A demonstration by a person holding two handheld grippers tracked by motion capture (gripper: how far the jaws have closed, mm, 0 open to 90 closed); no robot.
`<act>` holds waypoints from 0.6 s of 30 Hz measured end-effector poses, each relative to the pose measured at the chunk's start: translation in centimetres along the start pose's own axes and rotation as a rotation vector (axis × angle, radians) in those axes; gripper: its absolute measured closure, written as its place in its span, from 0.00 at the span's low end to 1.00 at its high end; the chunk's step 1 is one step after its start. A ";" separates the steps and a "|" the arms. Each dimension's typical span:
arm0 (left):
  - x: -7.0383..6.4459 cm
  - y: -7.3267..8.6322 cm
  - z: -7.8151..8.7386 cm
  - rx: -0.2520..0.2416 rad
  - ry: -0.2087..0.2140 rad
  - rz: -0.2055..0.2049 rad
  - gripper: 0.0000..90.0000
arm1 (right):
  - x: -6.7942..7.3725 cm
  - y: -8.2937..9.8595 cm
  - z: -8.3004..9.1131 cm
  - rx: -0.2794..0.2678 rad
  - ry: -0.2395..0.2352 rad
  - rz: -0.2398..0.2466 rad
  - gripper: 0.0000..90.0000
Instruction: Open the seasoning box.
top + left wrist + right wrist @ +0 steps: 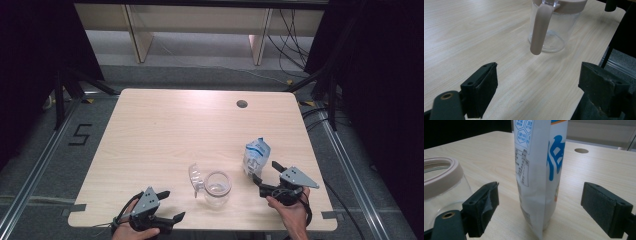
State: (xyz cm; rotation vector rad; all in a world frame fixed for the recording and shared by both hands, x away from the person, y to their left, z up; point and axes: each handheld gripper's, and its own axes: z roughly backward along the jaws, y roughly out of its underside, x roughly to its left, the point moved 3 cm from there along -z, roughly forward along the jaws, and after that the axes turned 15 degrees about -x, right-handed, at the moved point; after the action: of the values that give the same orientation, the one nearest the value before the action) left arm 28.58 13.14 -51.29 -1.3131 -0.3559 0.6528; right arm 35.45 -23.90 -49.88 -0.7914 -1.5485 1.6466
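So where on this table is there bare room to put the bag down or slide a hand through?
The far half of the table, from the left edge to the cable hole, is bare, as is the left side beyond the left tongs. The near right is crowded: pitcher, its open lid, white bag and right tongs sit close together.

A white and blue pouch (256, 156) stands upright near the desk's right edge; a clear, pink-rimmed jug (217, 189) stands open near the front edge.

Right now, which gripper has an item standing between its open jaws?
The right gripper: the upright white-and-blue bag stands between its open jaws, untouched. The left gripper, also open, has bare table between its jaws, with the clear jug's handle farther ahead.
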 end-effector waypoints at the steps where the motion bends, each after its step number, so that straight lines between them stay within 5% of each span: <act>1: 0.0 0.0 0.0 0.003 -0.001 -0.005 0.17 | -0.1 0.0 -0.3 -0.005 -0.009 0.005 0.17; 4: 0.0 0.0 0.0 0.006 -0.007 -0.006 0.17 | 0.1 0.1 -0.6 0.006 0.020 -0.003 0.17; 9: -0.3 0.2 -0.2 0.009 0.002 0.019 0.17 | 0.0 0.1 -1.0 -0.001 0.013 0.020 0.17; 10: -0.1 0.1 -0.2 0.015 0.006 -0.013 0.17 | 0.0 0.1 -1.2 -0.010 0.000 0.019 0.17; 14: -0.3 0.2 -0.2 0.011 0.004 0.020 0.17 | 0.2 0.2 -1.6 0.011 -0.009 0.032 0.17; 18: -0.1 0.1 -0.1 0.014 0.005 -0.001 0.17 | 0.2 0.3 -1.9 0.002 -0.004 0.026 0.17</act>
State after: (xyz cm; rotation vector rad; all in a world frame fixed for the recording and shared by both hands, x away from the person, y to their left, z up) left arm 28.57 13.02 -51.44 -1.3010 -0.3475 0.6505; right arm 36.94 -22.72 -50.35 -0.8105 -1.5448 1.6698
